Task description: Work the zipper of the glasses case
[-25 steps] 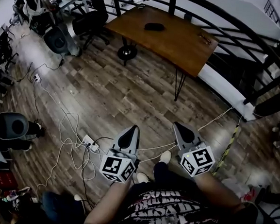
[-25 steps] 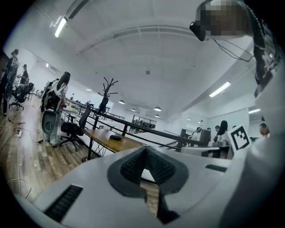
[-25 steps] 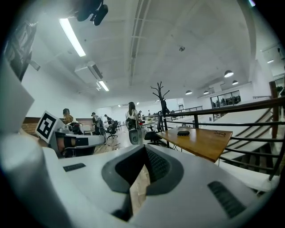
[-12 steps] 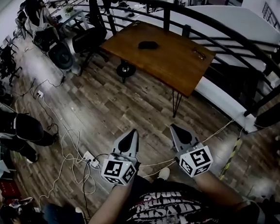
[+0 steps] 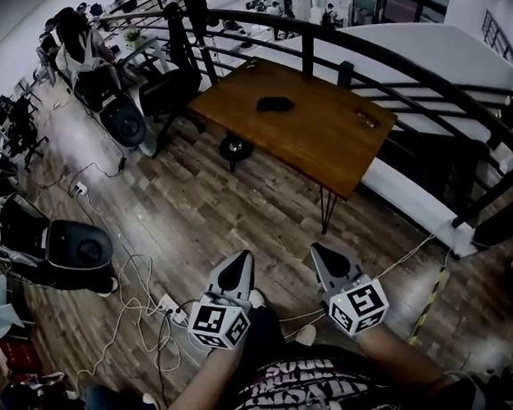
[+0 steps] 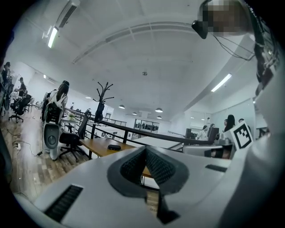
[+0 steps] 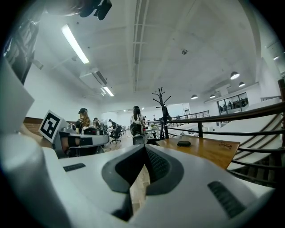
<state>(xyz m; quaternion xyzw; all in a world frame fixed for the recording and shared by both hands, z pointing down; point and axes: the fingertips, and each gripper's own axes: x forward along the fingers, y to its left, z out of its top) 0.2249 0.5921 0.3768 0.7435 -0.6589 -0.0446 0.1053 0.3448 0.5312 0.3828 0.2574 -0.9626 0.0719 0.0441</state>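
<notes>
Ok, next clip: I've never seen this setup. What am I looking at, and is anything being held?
No robot here: a person holds a two-jaw claw in each hand. The steep downward picture comes from a camera on the person's head and shows the left claw and right claw. The other two come from cameras riding on each claw. Both claws are shut and empty. Ahead stands a wooden table bearing a dark glasses case and a pair of glasses, neither touched.

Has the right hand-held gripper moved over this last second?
Yes. The right hand-held gripper has come nearer the wooden table; the floor between its tip and the table's leg has shrunk.
</notes>
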